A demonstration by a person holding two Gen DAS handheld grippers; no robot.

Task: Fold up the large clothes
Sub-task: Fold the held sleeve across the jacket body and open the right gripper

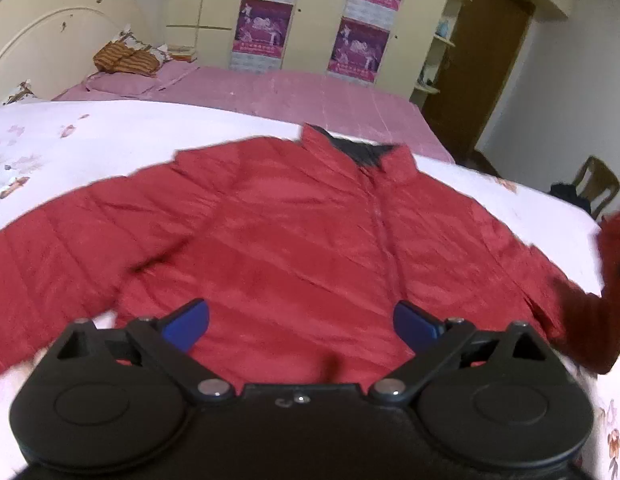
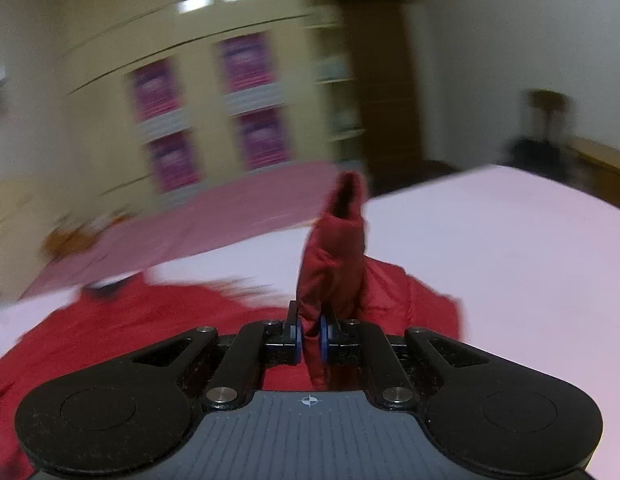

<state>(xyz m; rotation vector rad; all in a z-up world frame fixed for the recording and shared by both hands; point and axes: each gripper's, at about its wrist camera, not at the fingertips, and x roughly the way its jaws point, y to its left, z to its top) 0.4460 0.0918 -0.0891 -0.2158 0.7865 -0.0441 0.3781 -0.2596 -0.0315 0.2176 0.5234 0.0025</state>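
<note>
A red puffer jacket (image 1: 293, 236) lies spread front-up on the white floral sheet (image 1: 109, 128), collar with dark lining at the far side. My left gripper (image 1: 301, 323) hovers open over the jacket's lower body, its blue pads wide apart with nothing between them. In the right wrist view my right gripper (image 2: 310, 334) is shut on the jacket's sleeve (image 2: 334, 264), which stands up from the pads, cuff uppermost. The same lifted sleeve (image 1: 614, 280) shows at the right edge of the left wrist view. The rest of the jacket (image 2: 149, 328) lies below and to the left.
The bed has a pink cover (image 1: 293, 88) at its far half and a striped orange bundle (image 1: 125, 58) by the headboard (image 1: 49, 36). Cream wardrobes with purple posters (image 1: 261, 28) stand behind. A brown door (image 1: 486, 68) and a chair (image 1: 594, 186) are at the right.
</note>
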